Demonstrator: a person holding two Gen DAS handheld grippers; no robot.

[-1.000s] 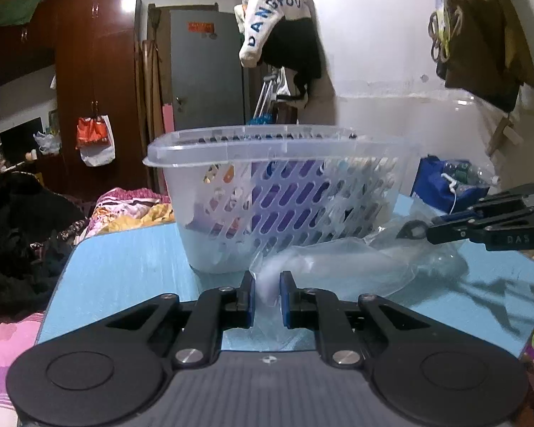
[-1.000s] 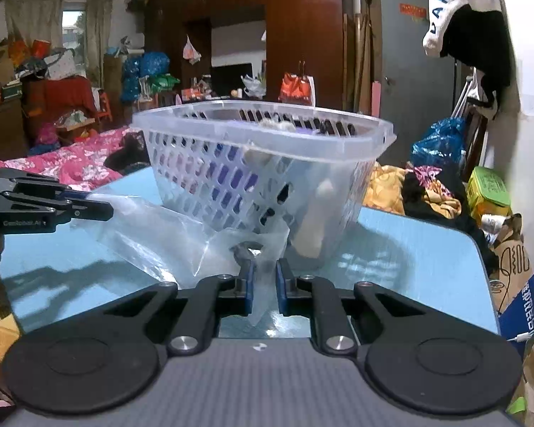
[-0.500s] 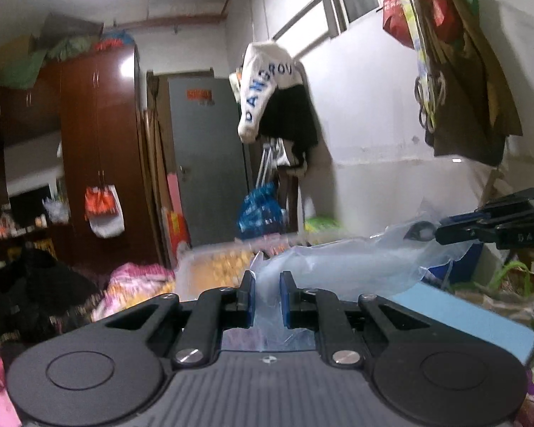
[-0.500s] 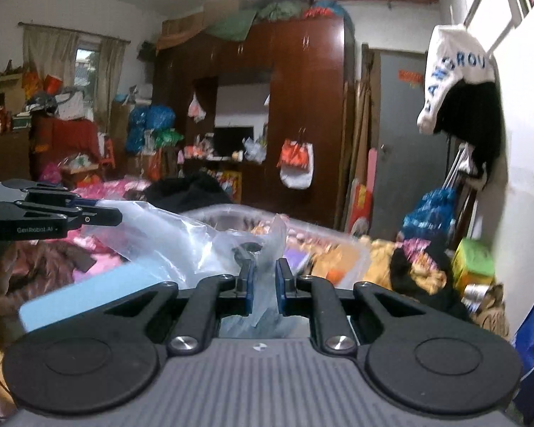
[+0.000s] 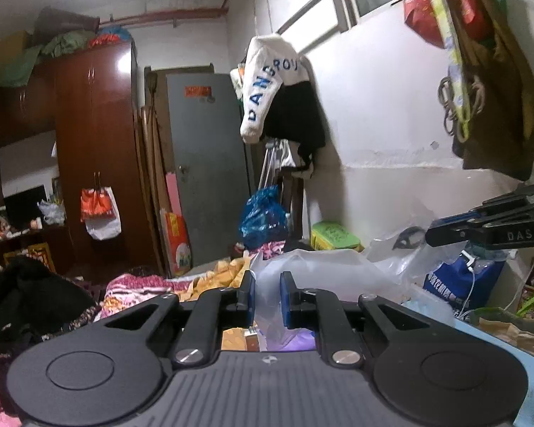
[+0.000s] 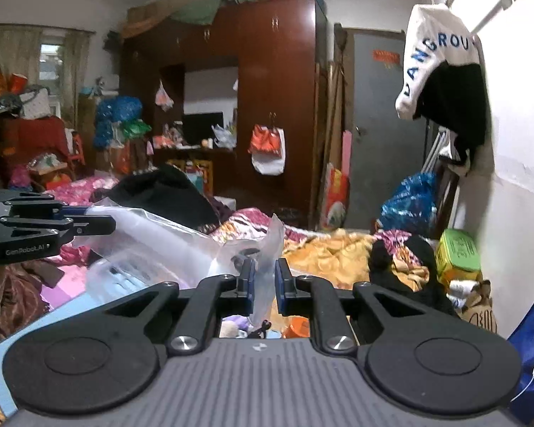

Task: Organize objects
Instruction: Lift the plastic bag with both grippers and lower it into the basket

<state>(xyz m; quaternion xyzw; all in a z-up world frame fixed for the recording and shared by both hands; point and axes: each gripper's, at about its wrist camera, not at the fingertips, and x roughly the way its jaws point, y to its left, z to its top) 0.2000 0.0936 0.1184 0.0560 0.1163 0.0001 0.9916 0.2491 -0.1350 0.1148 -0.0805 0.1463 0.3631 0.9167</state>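
Pinching opposite edges of the clear plastic bag (image 5: 324, 267), left gripper (image 5: 267, 293) and right gripper (image 6: 263, 283) hold it at lower centre; limp, slippery, featherlight film, best gripped at bunched edges.

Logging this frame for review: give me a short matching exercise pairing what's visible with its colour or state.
Things:
1. left gripper
2. clear plastic bag
3. wardrobe
4. door

States:
A. grey, closed
B. dark red-brown wood
C. shut on the bag's edge
D. held up between both grippers; right gripper pinches its other edge

Pairs: 1-C, 2-D, 3-B, 4-A
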